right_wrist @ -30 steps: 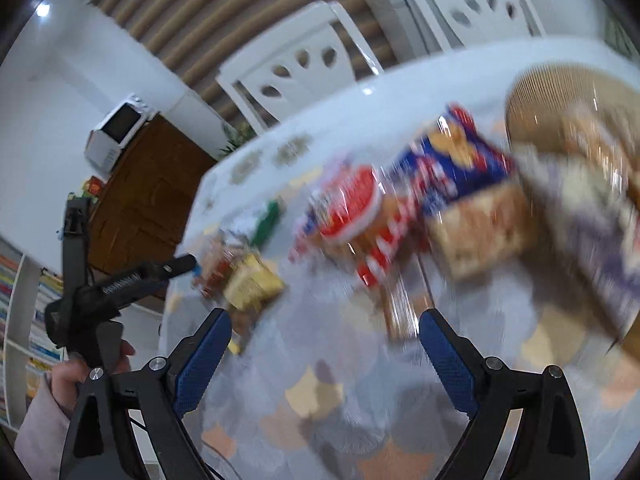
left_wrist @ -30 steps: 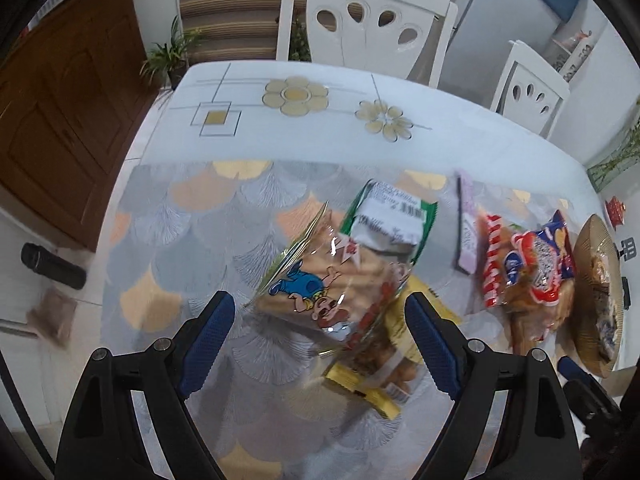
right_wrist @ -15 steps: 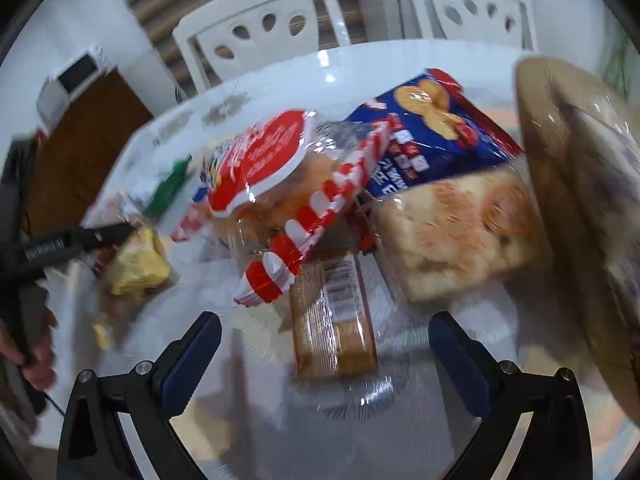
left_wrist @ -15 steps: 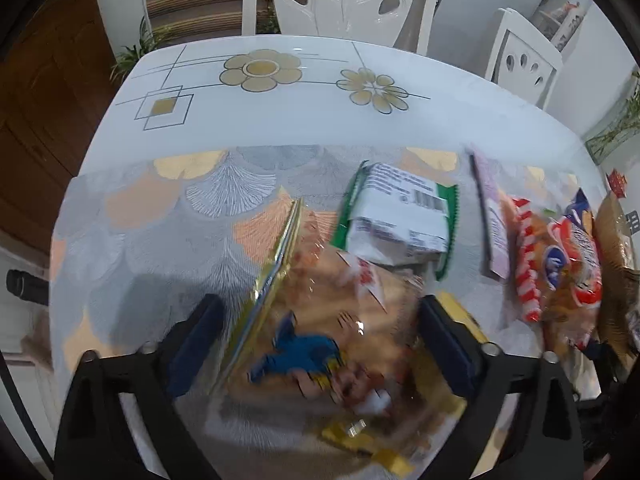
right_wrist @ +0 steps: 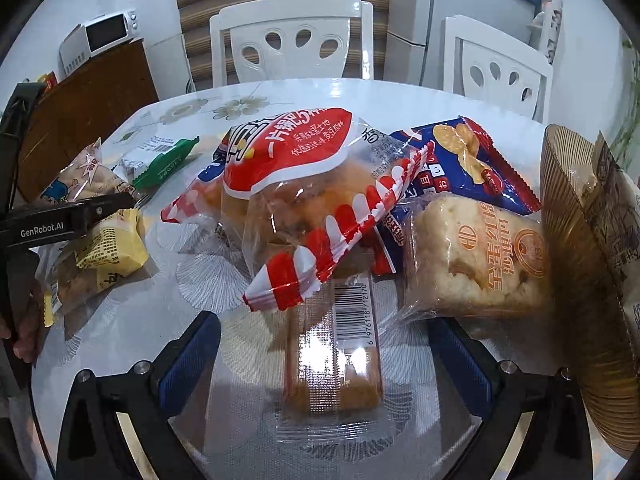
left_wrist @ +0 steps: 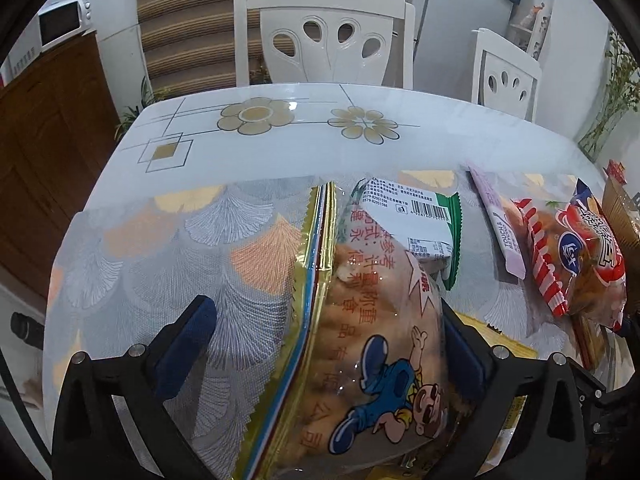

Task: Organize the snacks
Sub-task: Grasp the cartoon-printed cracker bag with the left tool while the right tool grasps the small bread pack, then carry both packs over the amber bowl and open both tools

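Note:
My left gripper (left_wrist: pixel 326 344) is open, its blue pads on either side of a clear cartoon-printed biscuit bag (left_wrist: pixel 372 340) lying on the table; the right pad is hidden behind the bag. Beyond it lie a green-and-white packet (left_wrist: pixel 416 220) and a red-and-white bread bag (left_wrist: pixel 576 256). My right gripper (right_wrist: pixel 324 354) is open around a small clear-wrapped cake with a barcode (right_wrist: pixel 334 352). Above it lie the red-and-white bread bag (right_wrist: pixel 304 188), a blue cracker bag (right_wrist: pixel 460 160) and a pale sponge-cake pack (right_wrist: pixel 476 256). A brown basket (right_wrist: pixel 580 264) stands at right.
A pink slim packet (left_wrist: pixel 500 232) lies between the green packet and bread bag. A yellow packet (right_wrist: pixel 108 244) sits under the left gripper body (right_wrist: pixel 60 220). White chairs (left_wrist: pixel 320 32) stand behind the table (left_wrist: pixel 256 148). A wooden cabinet (left_wrist: pixel 44 128) is left.
My left gripper moved forward and down so the cartoon bag now fills the space between its pads. My right gripper swung and closed in on the barcode cake.

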Tool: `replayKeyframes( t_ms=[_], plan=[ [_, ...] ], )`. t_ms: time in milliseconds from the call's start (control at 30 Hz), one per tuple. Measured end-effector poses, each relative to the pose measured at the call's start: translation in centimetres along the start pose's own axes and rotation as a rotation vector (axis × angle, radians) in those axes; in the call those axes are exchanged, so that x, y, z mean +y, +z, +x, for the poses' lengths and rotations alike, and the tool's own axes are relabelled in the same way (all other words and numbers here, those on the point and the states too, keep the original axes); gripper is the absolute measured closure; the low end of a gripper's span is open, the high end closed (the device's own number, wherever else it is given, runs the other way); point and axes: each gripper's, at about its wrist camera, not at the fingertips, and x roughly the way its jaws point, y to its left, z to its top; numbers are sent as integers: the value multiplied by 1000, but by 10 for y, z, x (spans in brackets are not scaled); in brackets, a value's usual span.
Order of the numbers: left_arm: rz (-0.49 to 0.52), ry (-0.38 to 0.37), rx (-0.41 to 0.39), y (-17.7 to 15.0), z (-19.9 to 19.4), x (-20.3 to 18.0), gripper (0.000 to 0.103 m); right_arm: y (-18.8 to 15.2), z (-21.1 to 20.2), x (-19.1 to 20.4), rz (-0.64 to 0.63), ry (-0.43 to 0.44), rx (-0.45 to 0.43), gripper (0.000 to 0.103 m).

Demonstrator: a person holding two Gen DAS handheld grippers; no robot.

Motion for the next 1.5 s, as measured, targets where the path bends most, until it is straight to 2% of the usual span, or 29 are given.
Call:
replayKeyframes(
  t_ms=[467, 667, 833, 900, 933, 967, 1000, 1067, 1100, 1300, 1500],
  plan=[
    [-3, 3, 2, 0, 0, 0, 0, -2, -1, -2, 0, 0, 2, 0],
    [-13, 15, 10, 0, 1, 1, 0, 5, 4, 2, -4, 14, 33, 0],
    [-55, 36, 32, -2, -2, 0, 0, 9, 3, -1, -32, 45, 100, 0],
    [-67, 20, 75, 1, -3, 0, 4, 9, -2, -6, -21, 49, 105, 9],
    [-71, 10, 78, 3, -7, 0, 25, 9, -6, -10, -9, 44, 99, 28],
    [-72, 6, 64, 4, -13, 0, 44, 10, -11, -16, 10, 41, 93, 56],
    [-90, -24, 62, 6, -19, 2, 51, 11, -14, -23, 32, 50, 98, 69],
    [-127, -60, 61, 7, -26, 5, 52, 10, -18, -30, 60, 133, 110, 69],
    [-123, -46, 52, 6, -30, 3, 52, 9, -19, -31, 64, 169, 116, 69],
    [-136, -24, 51, -3, -48, -2, 52, -1, -30, -25, 93, 257, 139, 69],
    [-186, -4, 47, -10, -72, 0, 52, -1, -52, -18, 80, 330, 107, 69]
  ],
)
